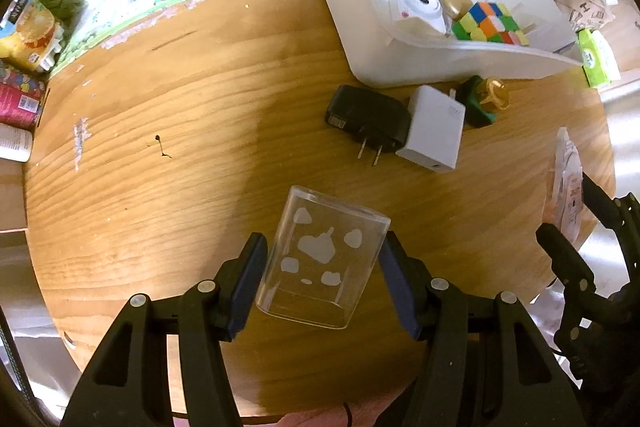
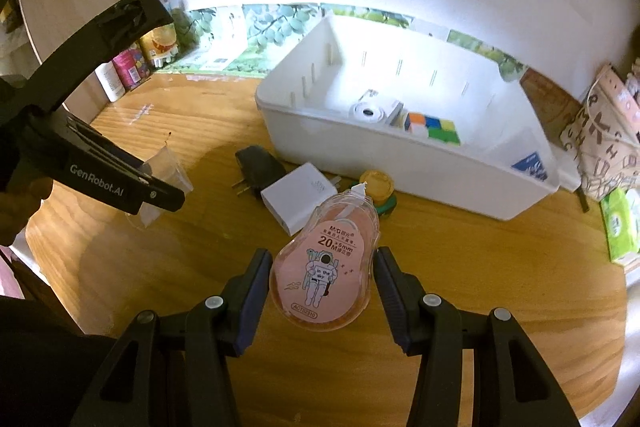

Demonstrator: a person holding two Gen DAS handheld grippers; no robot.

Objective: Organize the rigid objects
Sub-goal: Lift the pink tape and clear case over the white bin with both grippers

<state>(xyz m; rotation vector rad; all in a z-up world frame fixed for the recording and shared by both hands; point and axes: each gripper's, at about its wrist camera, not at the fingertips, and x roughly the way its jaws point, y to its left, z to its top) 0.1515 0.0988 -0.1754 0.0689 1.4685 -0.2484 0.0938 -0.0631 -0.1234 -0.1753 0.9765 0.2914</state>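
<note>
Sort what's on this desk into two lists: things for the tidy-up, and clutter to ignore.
For the job:
clear block, held by left gripper
correction tape, held by right gripper
black adapter
white charger
white bin

Clutter:
tissue pack
snack packets

left gripper (image 1: 322, 277) clamps clear block (image 1: 322, 261)

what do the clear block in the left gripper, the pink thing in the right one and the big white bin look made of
Clear block: glass or acrylic, polished; the wood grain shows through it and frosted figures sit inside. Pink correction tape: glossy see-through plastic shell around a printed paper label. White bin: smooth opaque moulded plastic, with slotted walls and rounded corners. Which of glass or acrylic the block is cannot be told.
</note>
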